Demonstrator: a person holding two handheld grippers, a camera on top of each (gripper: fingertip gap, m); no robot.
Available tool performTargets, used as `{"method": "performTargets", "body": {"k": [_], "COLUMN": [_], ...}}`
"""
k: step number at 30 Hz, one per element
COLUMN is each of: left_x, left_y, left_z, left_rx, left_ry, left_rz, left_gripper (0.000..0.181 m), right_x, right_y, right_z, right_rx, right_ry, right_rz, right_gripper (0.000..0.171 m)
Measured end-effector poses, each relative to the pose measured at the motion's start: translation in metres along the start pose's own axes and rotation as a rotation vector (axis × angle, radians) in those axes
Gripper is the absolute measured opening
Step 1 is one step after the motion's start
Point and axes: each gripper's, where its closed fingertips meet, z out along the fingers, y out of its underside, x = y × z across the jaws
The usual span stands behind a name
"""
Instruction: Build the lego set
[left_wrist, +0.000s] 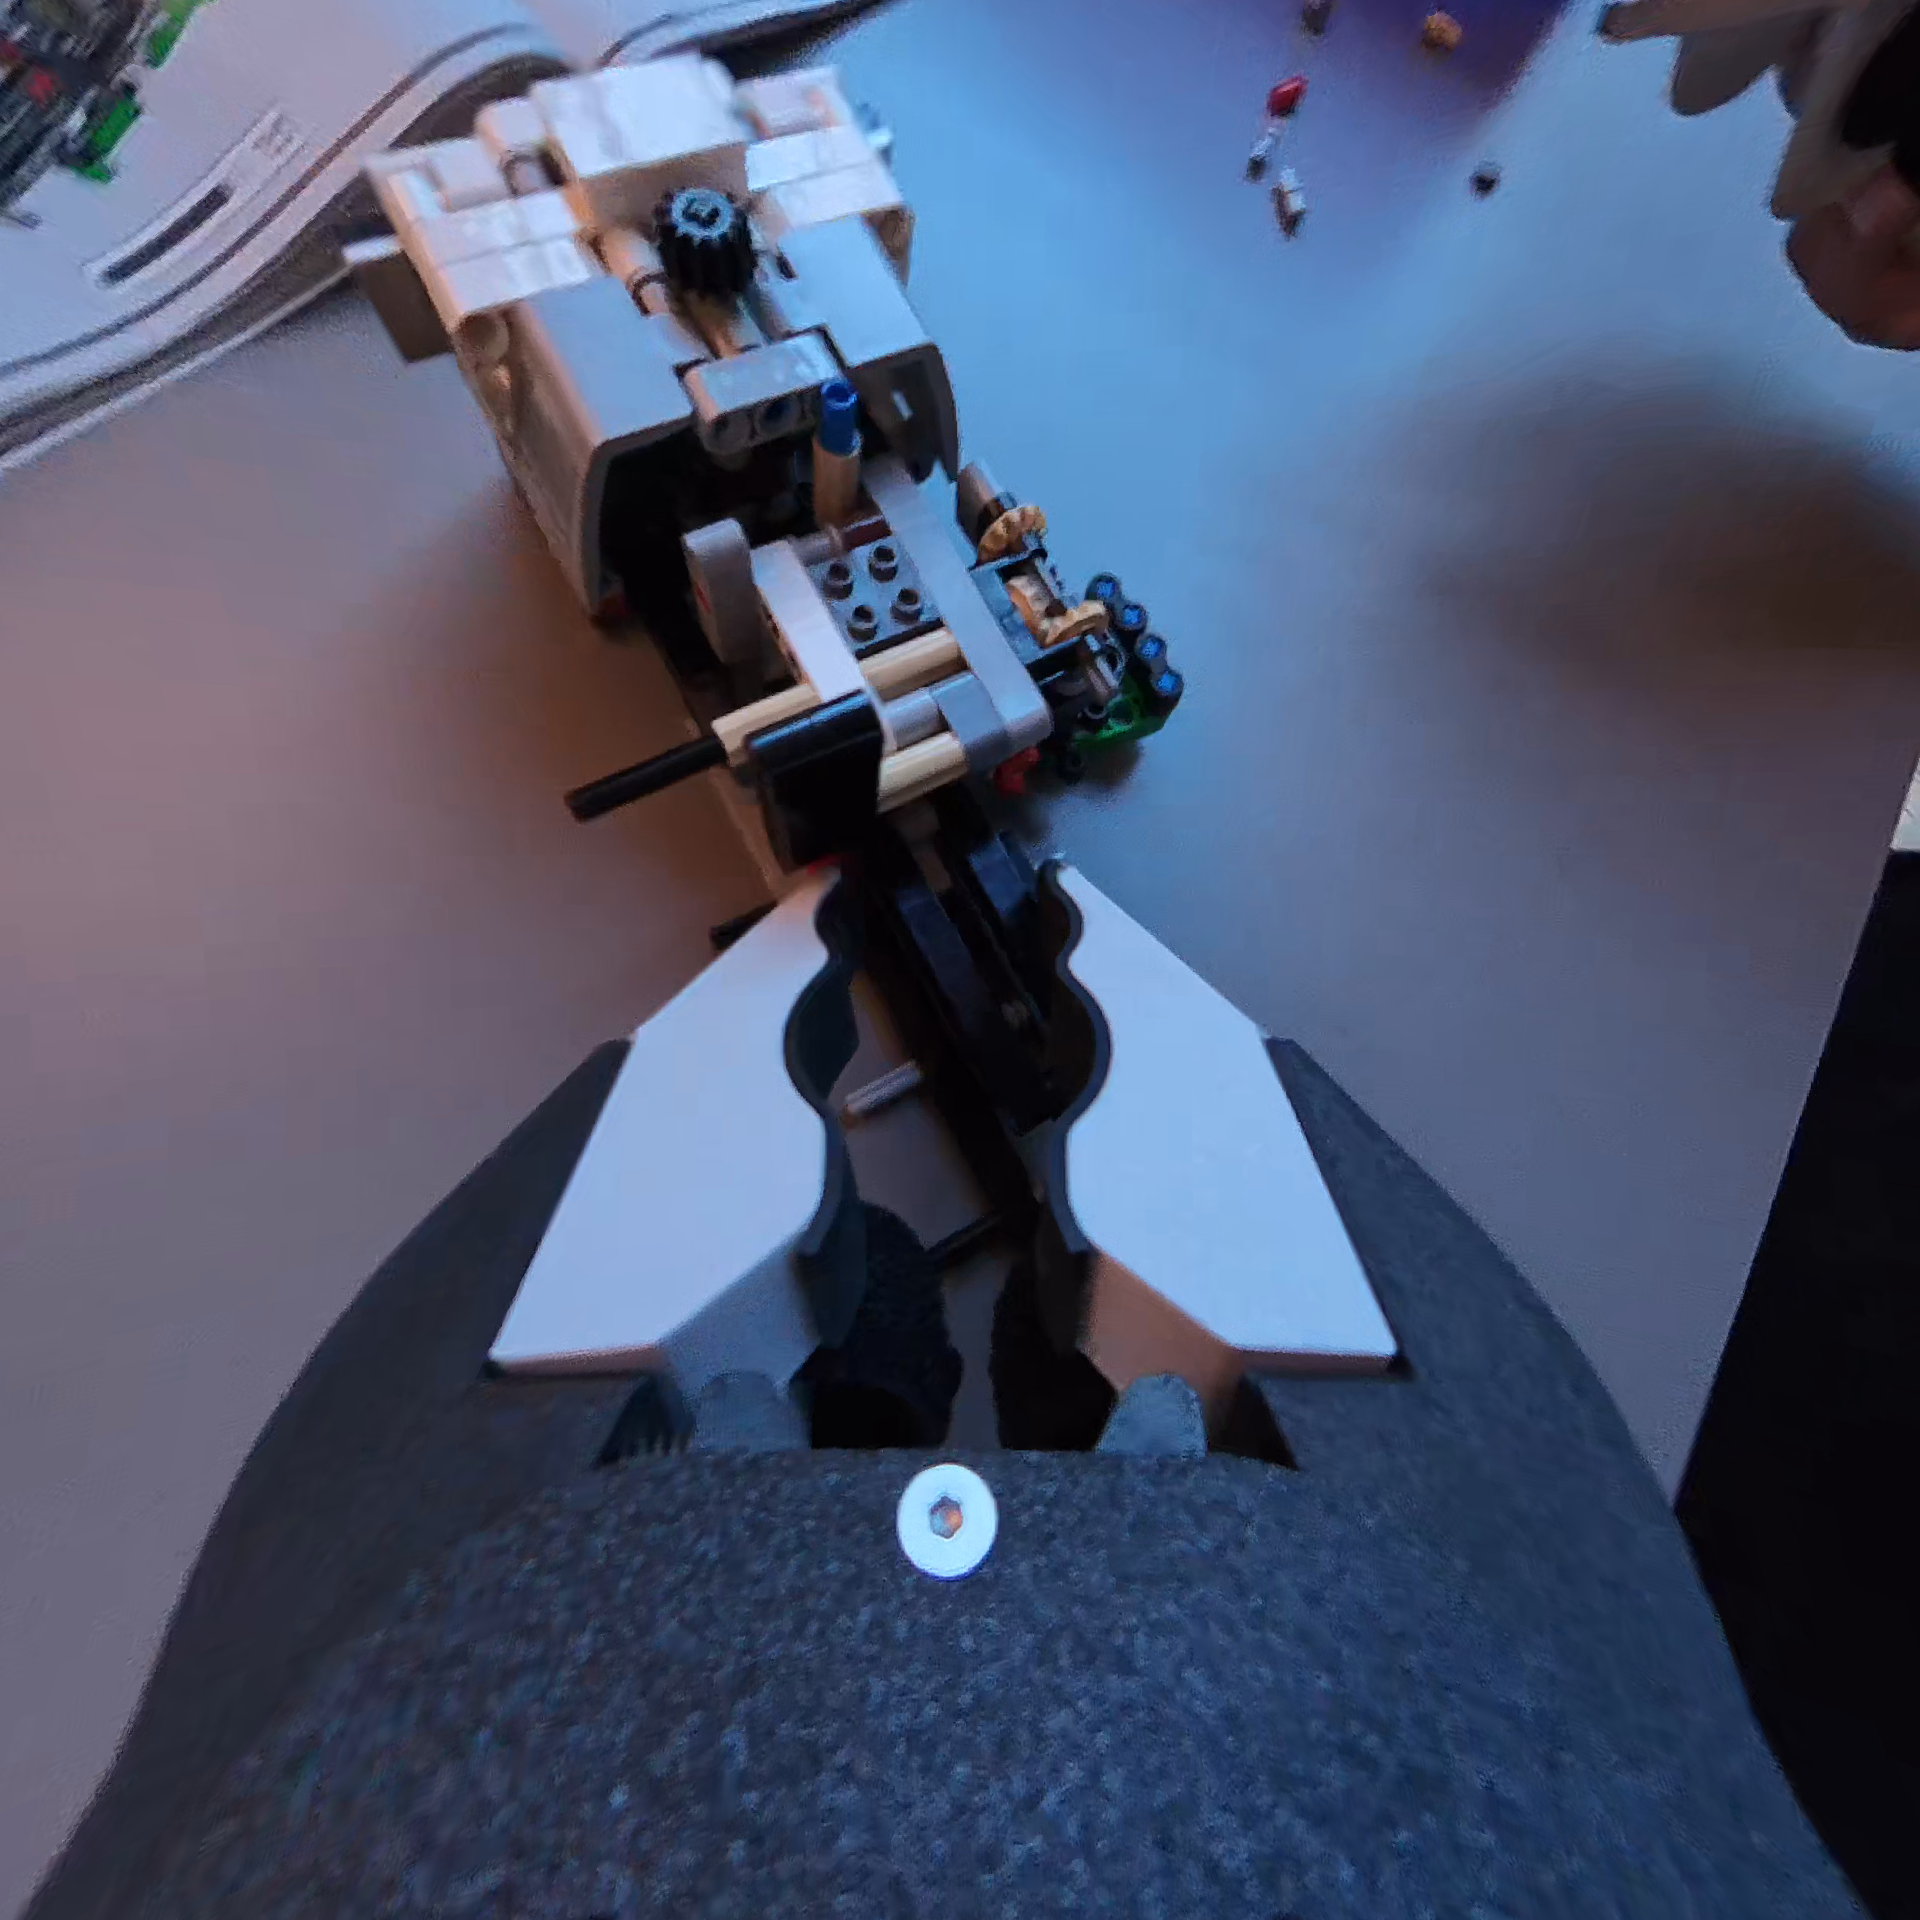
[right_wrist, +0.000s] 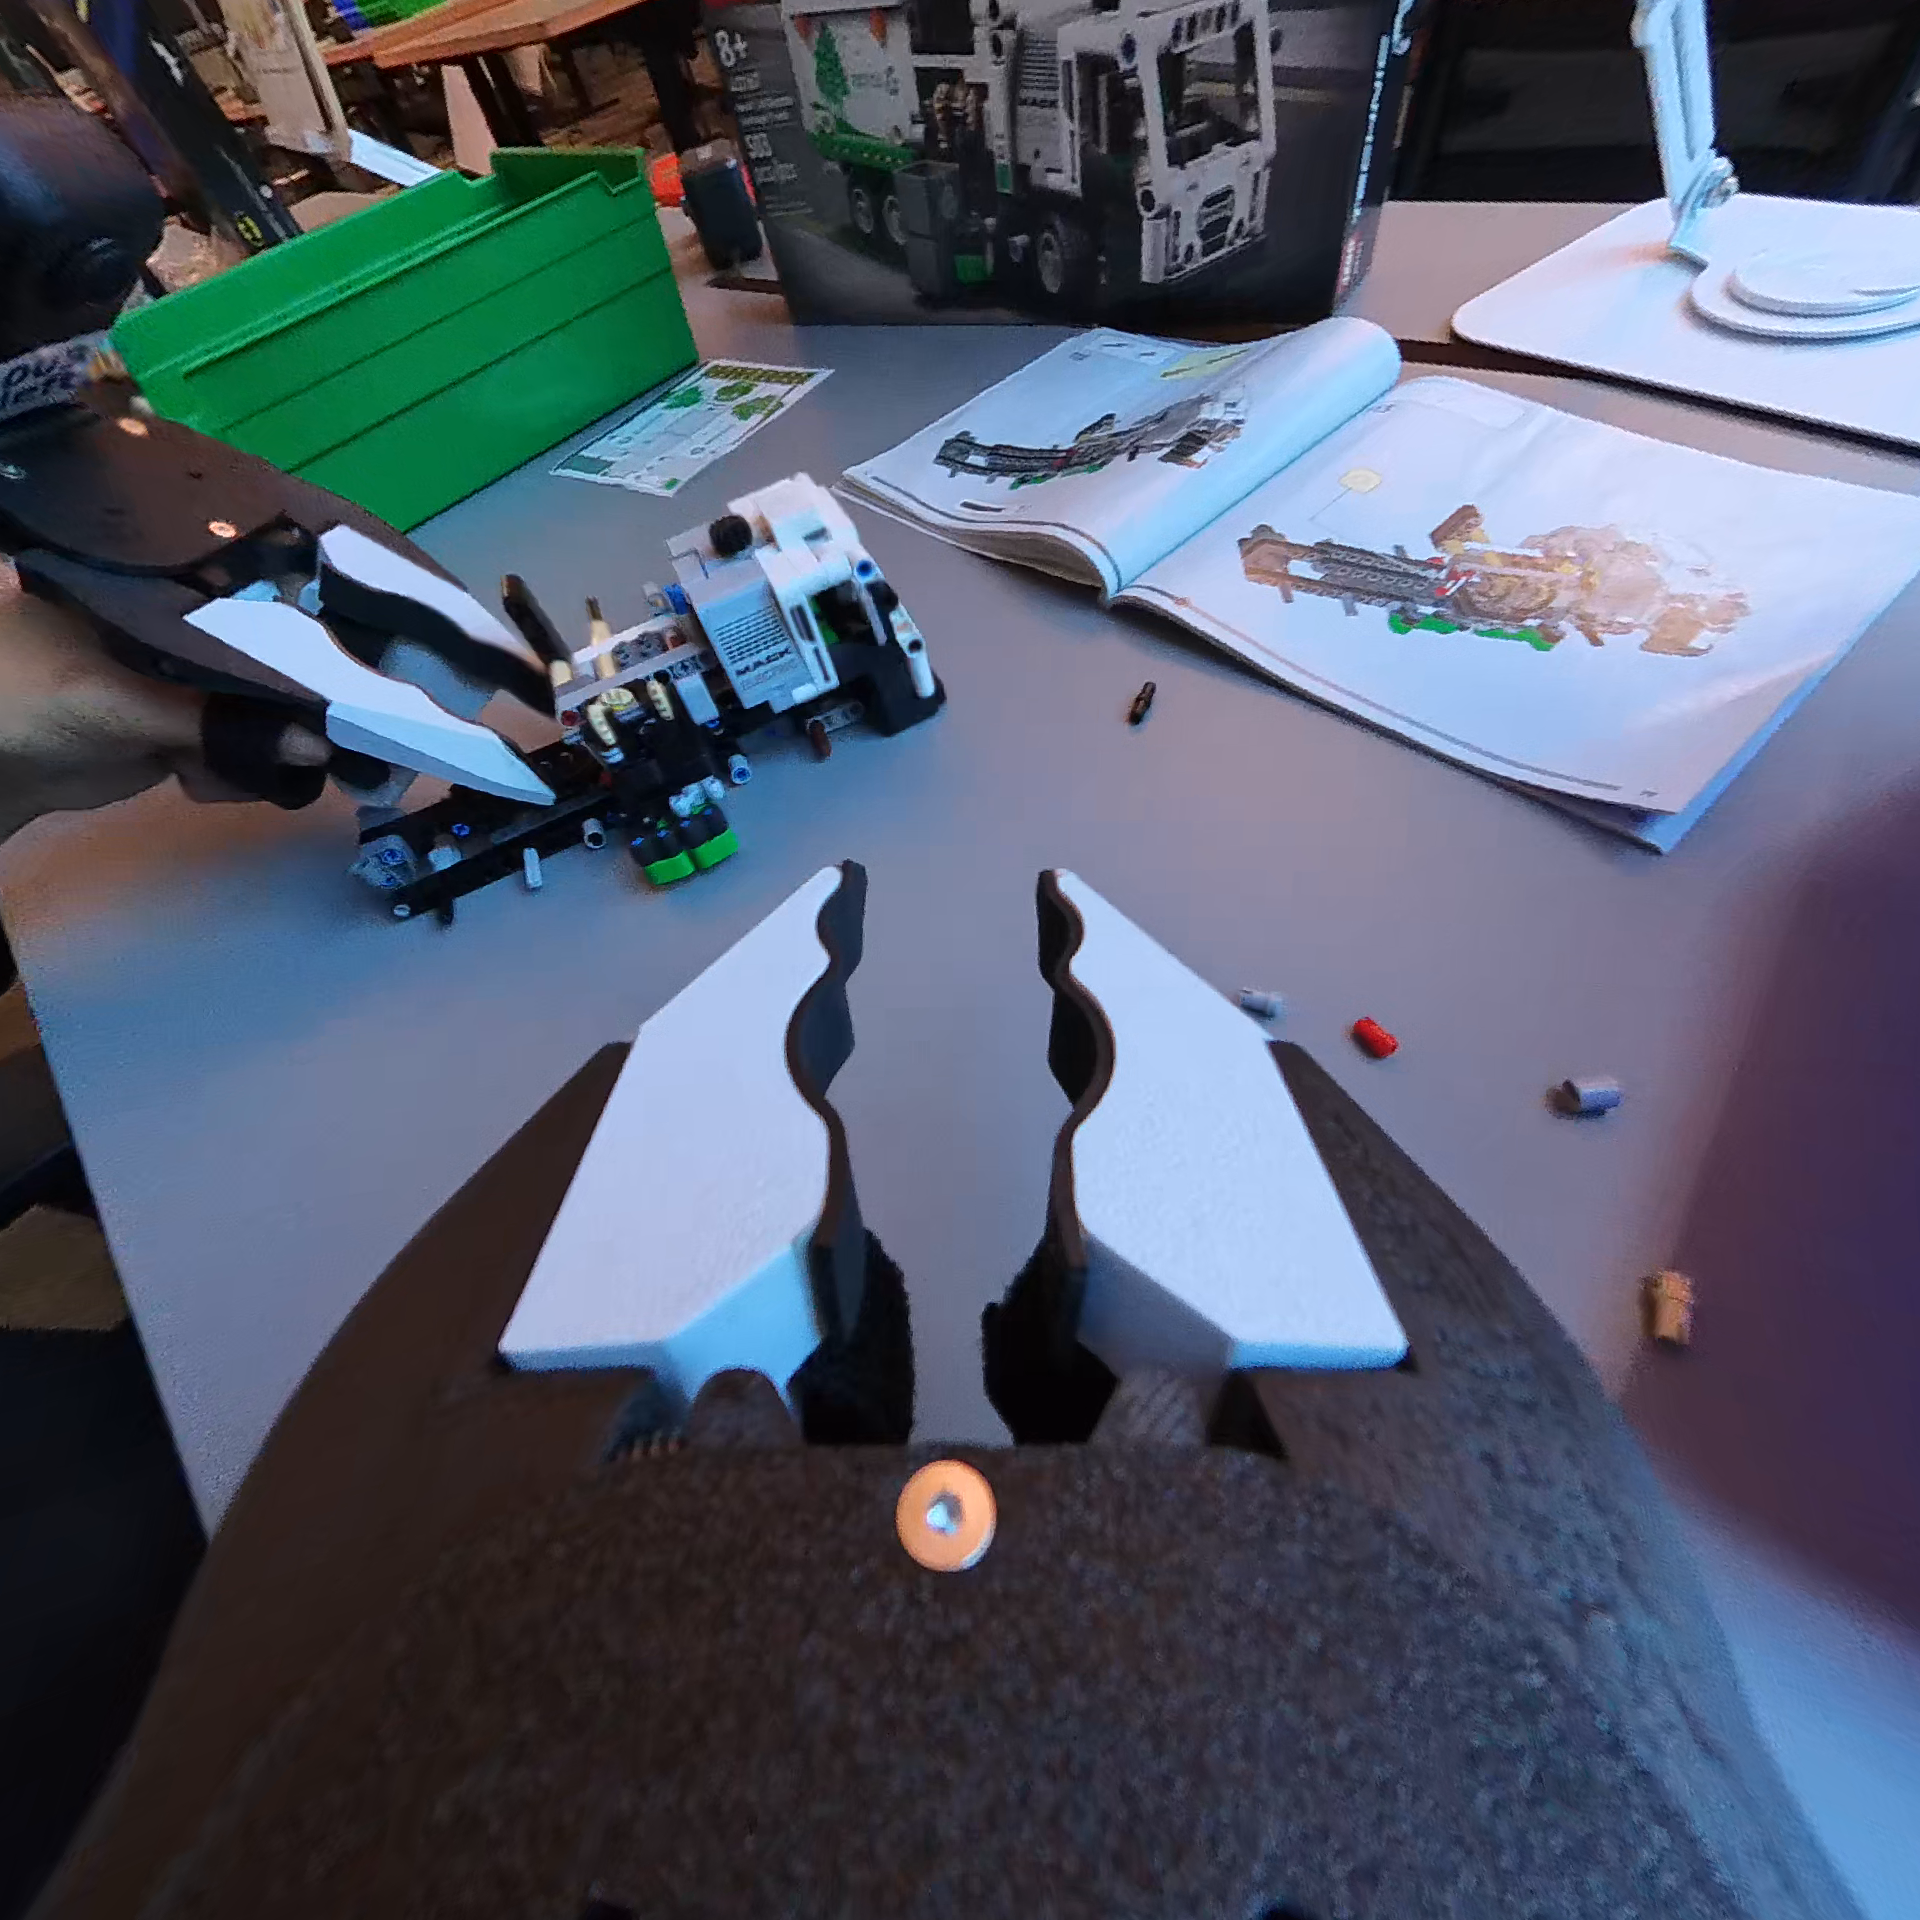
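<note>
Light: dim, cool blue cast w/ warm orange patch at left of table (left_wrist: 260, 727) | Shadow: broad soft dark smear across table at right, left wrist view | Blur: page edges, far clutter soft; lego truck (right_wrist: 727, 665) fairly sharp | Distortion: strong fisheye bend at edges, both views | Glare: sheen on instruction booklet (right_wrist: 1455, 582)

Rear of truck chassis (left_wrist: 966, 997) hidden between left gripper (left_wrist: 940, 883) fingers. Instruction booklet (left_wrist: 208, 208) cut off at upper left, blurred. Loose pieces (left_wrist: 1283, 156) too small to identify. Set box (right_wrist: 1070, 145) cropped by top edge; white stand (right_wrist: 1714, 260) cropped at right.
</note>
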Motion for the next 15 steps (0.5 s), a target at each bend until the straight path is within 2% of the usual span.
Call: {"method": "performTargets", "body": {"k": [1, 10, 13, 15], "left_x": [0.001, 0.008, 0.009, 0.005], "left_y": [-0.003, -0.035, -0.043, -0.05], "left_z": [0.002, 0.038, 0.043, 0.033], "left_rx": [-0.003, -0.087, -0.077, -0.005], "left_ry": [0.027, 0.233, 0.252, 0.254], "left_rz": [0.031, 0.219, 0.22, 0.166], "left_gripper": [0.03, 0.031, 0.042, 0.049], "right_x": [0.003, 0.028, 0.044, 0.057], "right_y": [-0.002, -0.013, -0.016, -0.015], "right_z": [0.0, 0.005, 0.011, 0.013], "right_rx": [0.003, -0.002, 0.018, 0.015], "right_ry": [0.01, 0.104, 0.194, 0.258], "right_rz": [0.004, 0.022, 0.022, 0.031], "right_gripper": [0.033, 0.033, 0.033, 0.035]}}
